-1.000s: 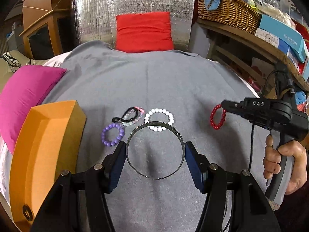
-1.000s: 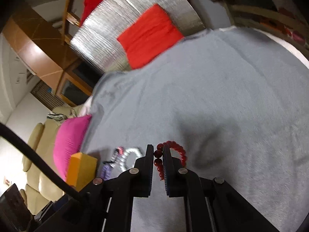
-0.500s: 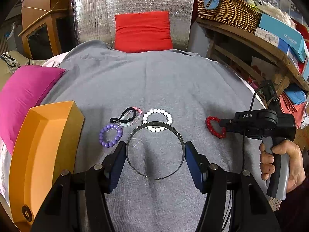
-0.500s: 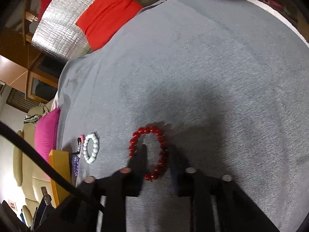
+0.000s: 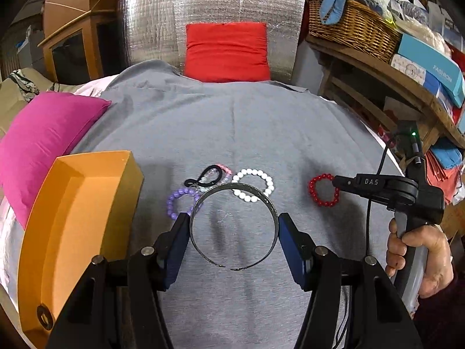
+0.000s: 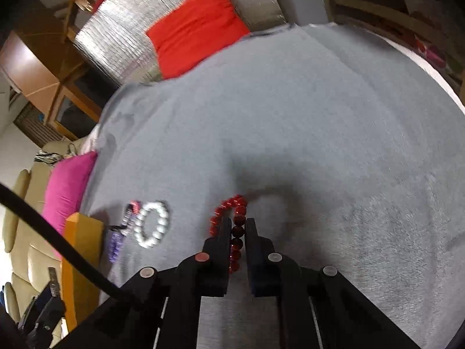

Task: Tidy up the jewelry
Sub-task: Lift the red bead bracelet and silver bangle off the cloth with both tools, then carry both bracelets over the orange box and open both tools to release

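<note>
My left gripper [image 5: 234,224] holds a dark metal headband [image 5: 232,187] by its two sides between its blue pads, above the grey cloth. My right gripper [image 6: 238,226] is shut on a red bead bracelet [image 6: 229,208], which also shows in the left wrist view [image 5: 319,190] at the tip of the right gripper [image 5: 337,181]. A white bead bracelet [image 5: 254,184], a purple bead bracelet [image 5: 180,200] and a black hair tie with a pink and clear bracelet [image 5: 209,174] lie together on the cloth. An open orange box [image 5: 72,212] stands at the left.
A grey cloth [image 5: 232,133] covers the surface. A pink cushion [image 5: 43,142] lies left, a red cushion [image 5: 226,49] at the back against silver foil. A wooden shelf with a wicker basket [image 5: 348,32] and boxes runs along the right.
My right gripper opened over the red bracelet half a second ago and has shut on it again. The left gripper with the headband has barely moved.
</note>
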Demonstrator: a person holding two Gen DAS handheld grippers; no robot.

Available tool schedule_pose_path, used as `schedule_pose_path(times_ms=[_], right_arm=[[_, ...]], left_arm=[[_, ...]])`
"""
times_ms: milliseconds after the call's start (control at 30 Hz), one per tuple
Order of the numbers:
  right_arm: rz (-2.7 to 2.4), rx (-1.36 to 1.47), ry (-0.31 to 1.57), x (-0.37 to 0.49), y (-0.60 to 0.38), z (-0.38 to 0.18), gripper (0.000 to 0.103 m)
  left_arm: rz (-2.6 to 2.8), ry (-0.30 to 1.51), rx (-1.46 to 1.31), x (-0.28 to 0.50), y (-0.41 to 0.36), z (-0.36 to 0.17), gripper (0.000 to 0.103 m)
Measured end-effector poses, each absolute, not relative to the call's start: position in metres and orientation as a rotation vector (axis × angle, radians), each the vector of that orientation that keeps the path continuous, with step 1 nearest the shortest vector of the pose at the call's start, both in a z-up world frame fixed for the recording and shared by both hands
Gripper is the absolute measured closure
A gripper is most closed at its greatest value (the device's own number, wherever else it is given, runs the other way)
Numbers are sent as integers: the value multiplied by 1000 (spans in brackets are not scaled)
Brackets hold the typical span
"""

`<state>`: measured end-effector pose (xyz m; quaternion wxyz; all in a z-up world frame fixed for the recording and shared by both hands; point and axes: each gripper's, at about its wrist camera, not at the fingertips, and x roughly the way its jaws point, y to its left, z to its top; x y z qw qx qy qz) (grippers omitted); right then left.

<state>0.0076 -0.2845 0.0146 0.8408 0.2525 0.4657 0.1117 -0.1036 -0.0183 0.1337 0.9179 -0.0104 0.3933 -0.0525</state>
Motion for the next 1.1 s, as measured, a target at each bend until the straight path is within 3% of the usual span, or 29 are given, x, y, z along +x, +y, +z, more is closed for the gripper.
schedule_pose_path(times_ms=[600, 833, 1100], right_arm=[[563, 552, 681, -9, -167, 93, 93], [825, 490, 596, -44, -93, 120, 93], [1032, 395, 657, -76, -15, 124, 93]], left_arm=[[25, 704, -117, -132, 89, 179, 40], [174, 772, -152, -136, 160, 152, 40], [281, 892, -218, -136, 212, 104, 40]])
